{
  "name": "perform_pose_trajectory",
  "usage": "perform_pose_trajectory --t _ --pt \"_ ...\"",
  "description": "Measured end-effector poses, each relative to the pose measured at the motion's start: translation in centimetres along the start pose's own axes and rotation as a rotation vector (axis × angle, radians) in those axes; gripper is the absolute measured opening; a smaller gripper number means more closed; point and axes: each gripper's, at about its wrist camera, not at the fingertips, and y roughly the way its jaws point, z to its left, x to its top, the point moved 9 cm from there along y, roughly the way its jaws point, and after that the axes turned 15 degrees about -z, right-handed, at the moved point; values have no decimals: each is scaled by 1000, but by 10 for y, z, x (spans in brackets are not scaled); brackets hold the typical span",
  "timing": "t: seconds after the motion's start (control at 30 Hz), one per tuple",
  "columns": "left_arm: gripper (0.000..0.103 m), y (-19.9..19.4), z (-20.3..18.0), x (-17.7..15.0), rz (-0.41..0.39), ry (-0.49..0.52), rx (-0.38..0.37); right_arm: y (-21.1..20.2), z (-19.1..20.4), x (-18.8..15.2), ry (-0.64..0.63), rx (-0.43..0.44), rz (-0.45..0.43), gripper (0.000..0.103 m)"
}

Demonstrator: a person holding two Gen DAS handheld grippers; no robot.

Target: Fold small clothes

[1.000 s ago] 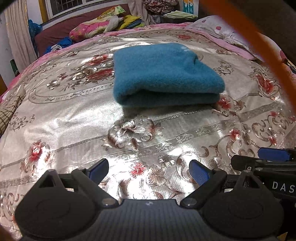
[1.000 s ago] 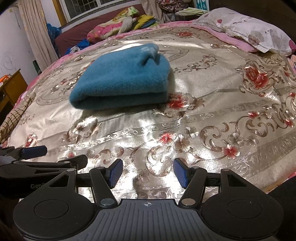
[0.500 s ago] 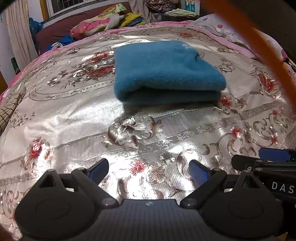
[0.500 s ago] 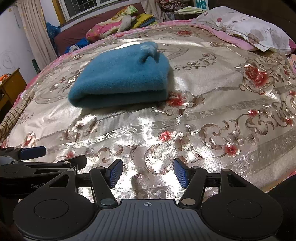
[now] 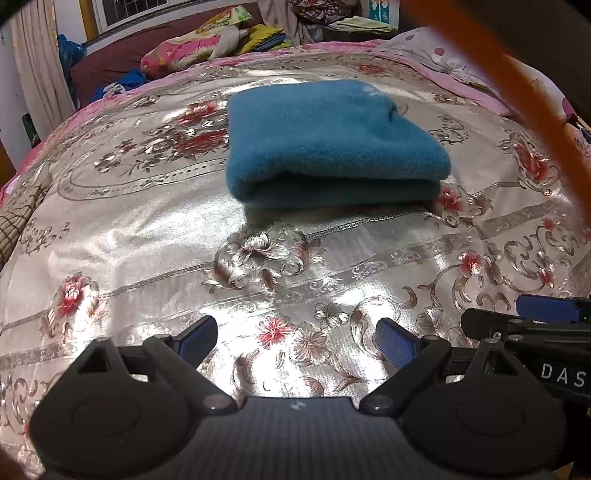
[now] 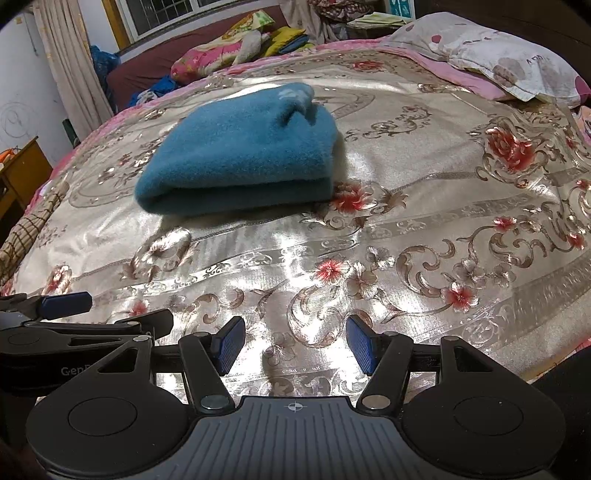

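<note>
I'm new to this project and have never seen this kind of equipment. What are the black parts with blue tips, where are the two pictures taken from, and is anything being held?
Those are two hand-held grippers, one in each of a person's hands. Each carries a camera looking forward along its own fingers. One picture shows the left gripper, the other the right gripper. Both are open and hold nothing. Ahead, a folded blue cloth lies on a shiny flowered bedspread, untouched. A pillow sits at the far right.

Home bedroom: floral bedspread (image 6: 406,206), pillow (image 6: 509,62), curtained window (image 6: 162,14).
</note>
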Motion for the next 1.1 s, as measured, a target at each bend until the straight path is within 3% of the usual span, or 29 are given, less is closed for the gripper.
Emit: perform_pose_trajectory --t 1.1 --pt "92 -1 -3 0 -2 8 -1 0 0 -1 2 -2 0 61"
